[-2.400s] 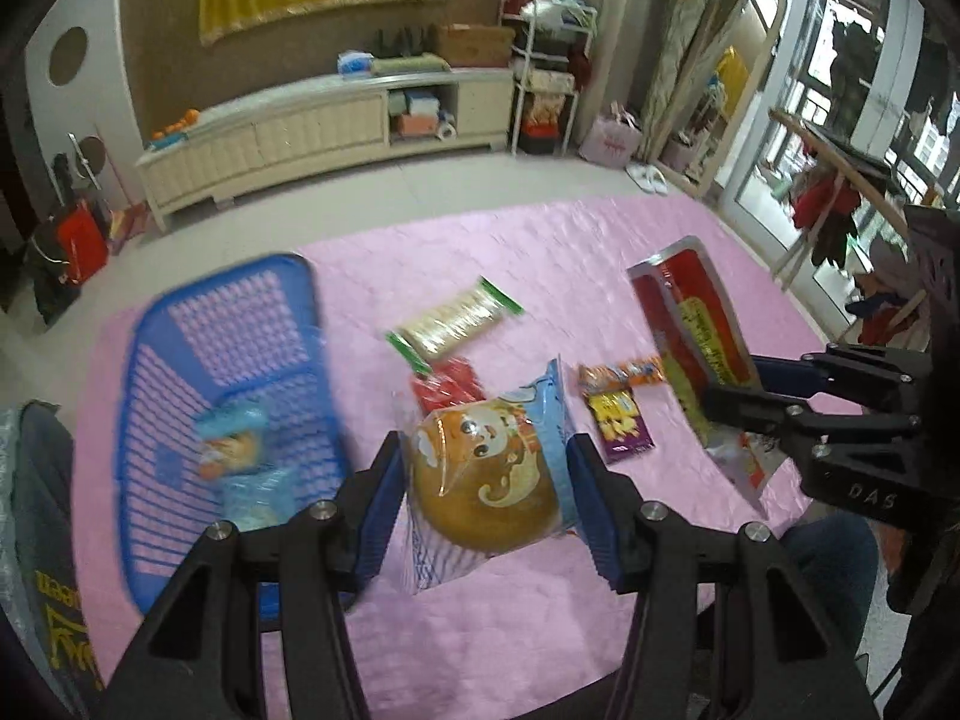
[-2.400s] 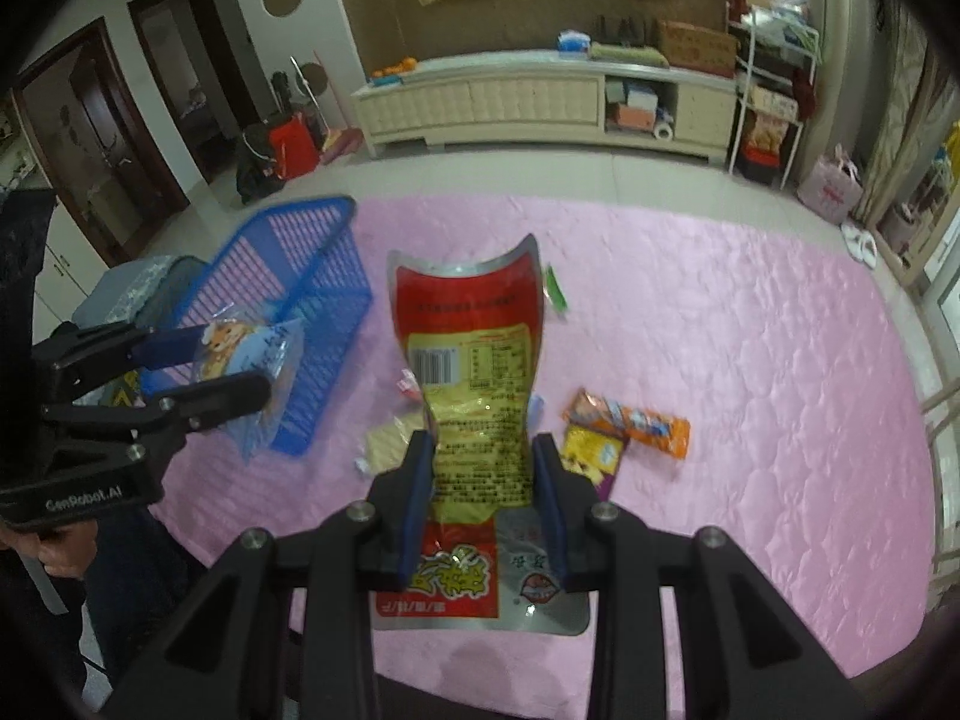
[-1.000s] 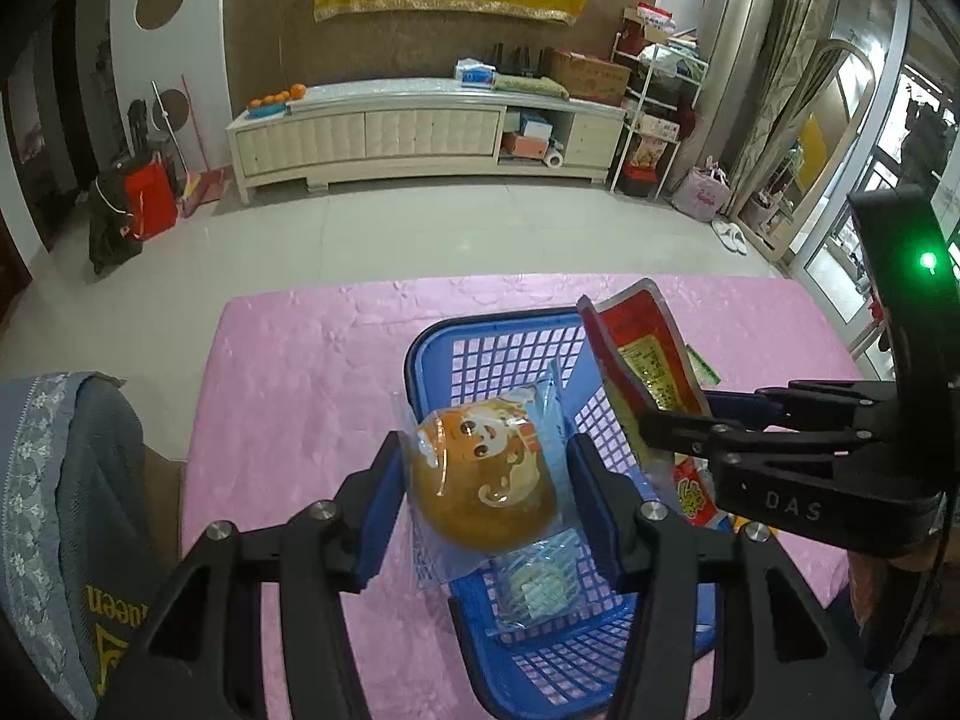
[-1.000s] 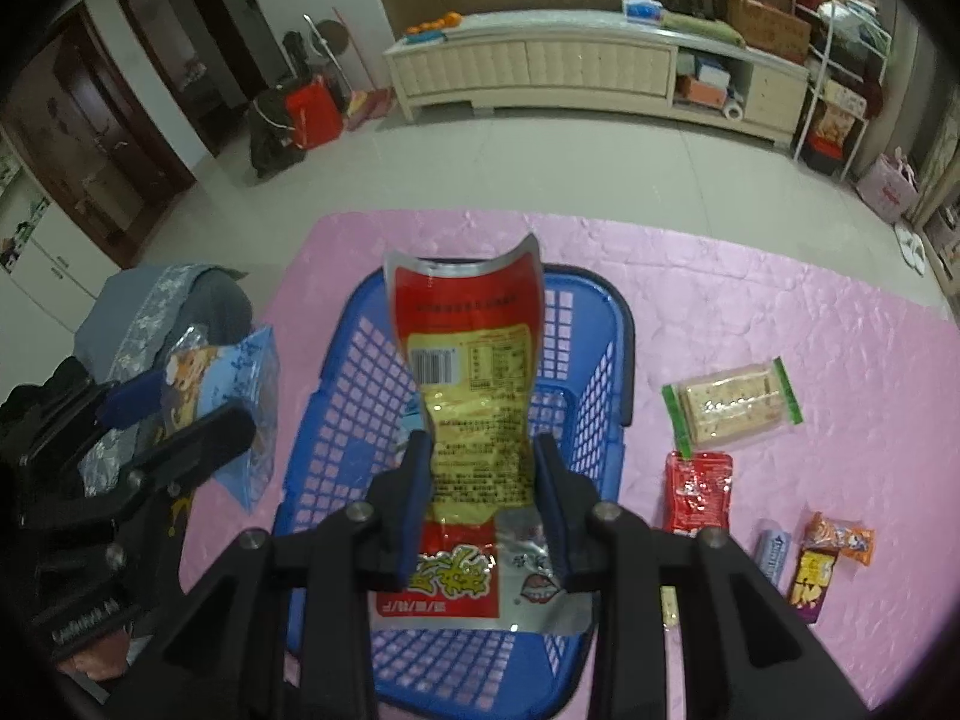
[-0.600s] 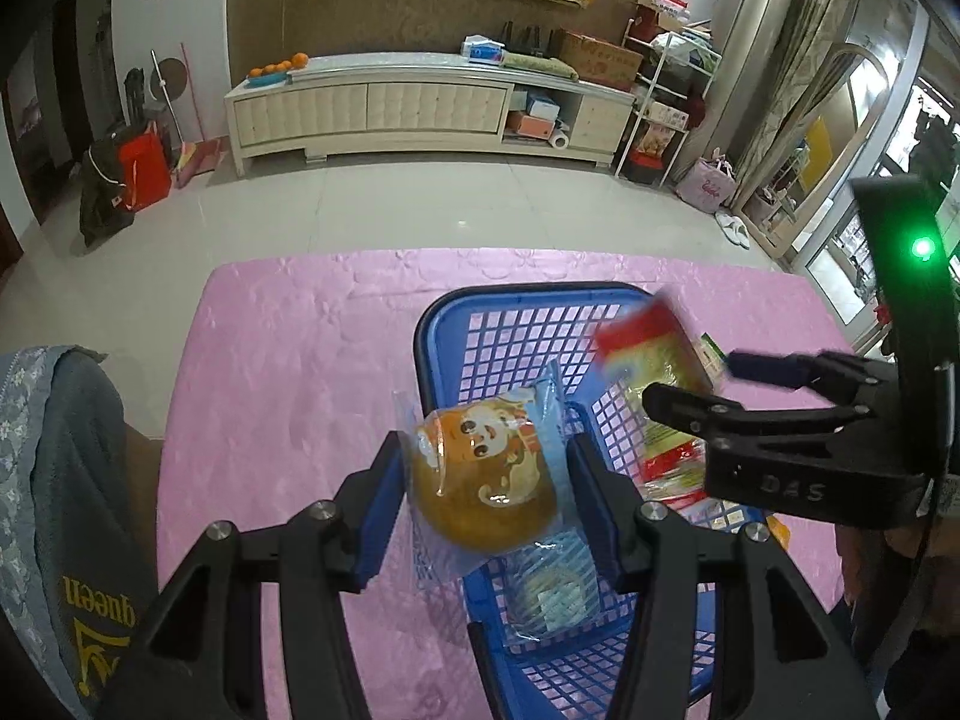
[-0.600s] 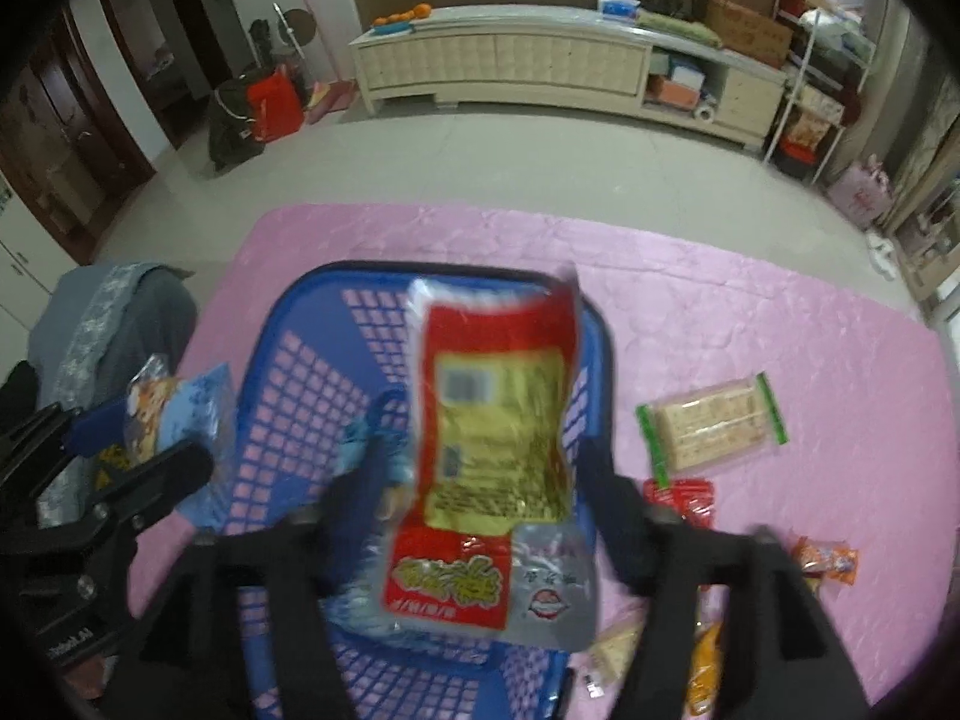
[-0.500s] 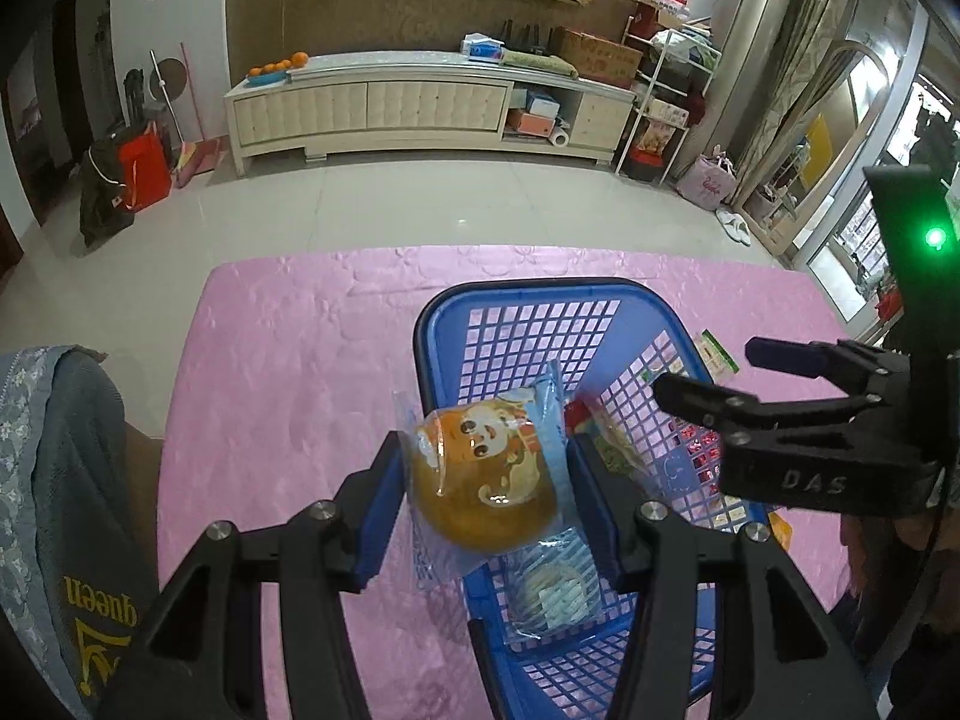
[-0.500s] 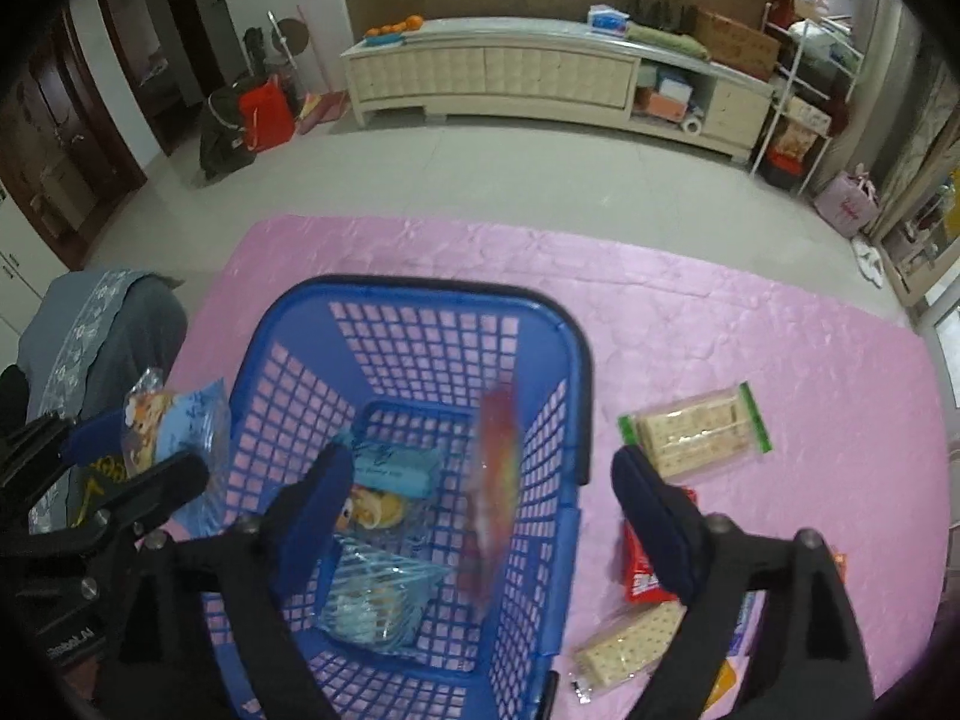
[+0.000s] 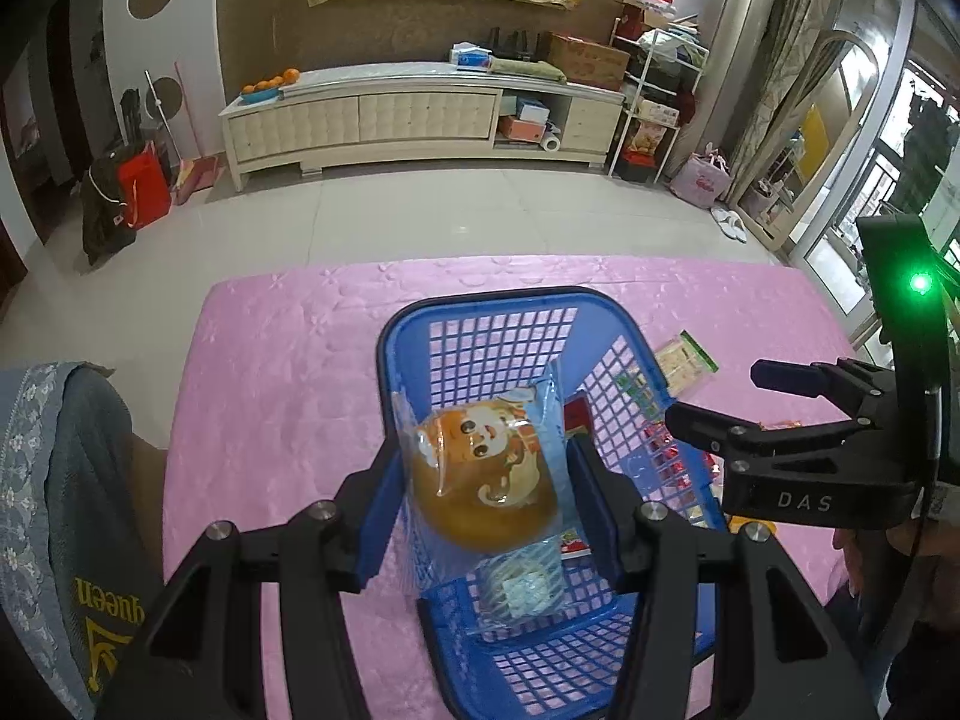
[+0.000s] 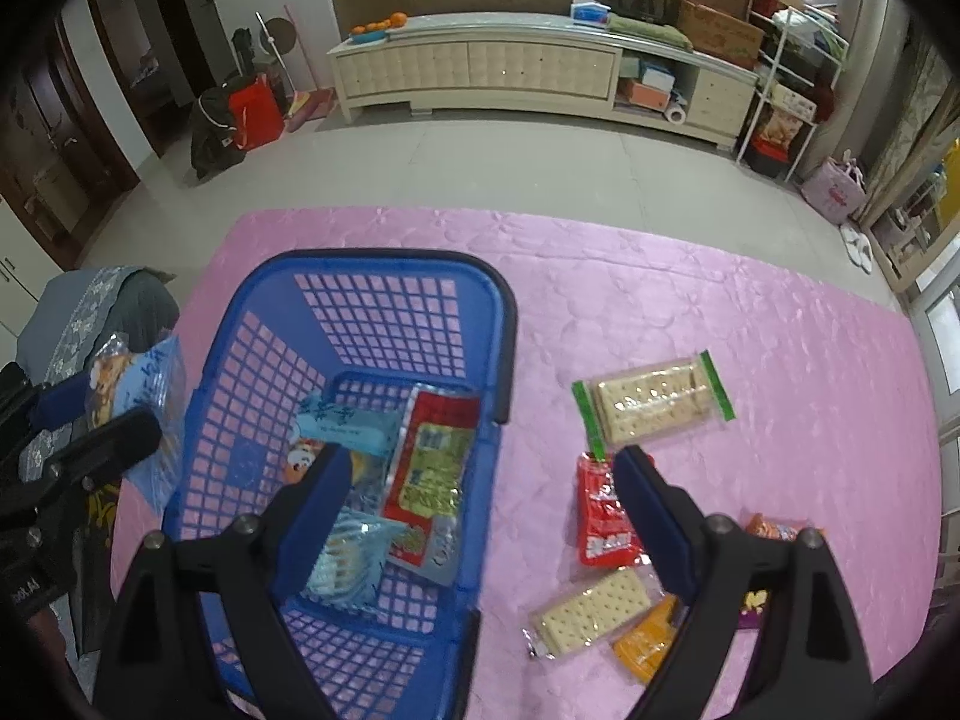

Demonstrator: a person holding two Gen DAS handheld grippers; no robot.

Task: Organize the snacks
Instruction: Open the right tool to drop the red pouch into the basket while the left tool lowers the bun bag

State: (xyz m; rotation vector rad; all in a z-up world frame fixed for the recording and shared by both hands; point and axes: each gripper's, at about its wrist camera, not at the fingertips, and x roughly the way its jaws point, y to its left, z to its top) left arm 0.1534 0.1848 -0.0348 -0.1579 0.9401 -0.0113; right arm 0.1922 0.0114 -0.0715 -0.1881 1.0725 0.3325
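While the bun packet (image 9: 486, 468), soft and crushable, is clamped lightly over the basket (image 9: 612, 324) by the left gripper (image 9: 486, 492), the right gripper (image 10: 480, 480) is held with jaws apart.

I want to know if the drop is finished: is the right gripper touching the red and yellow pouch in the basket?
Apart. In the right wrist view the right gripper is open and empty; the red and yellow pouch lies in the blue basket below it.

Cream sideboard (image 10: 534, 69), oranges (image 10: 378, 24), red bag (image 10: 255, 111).
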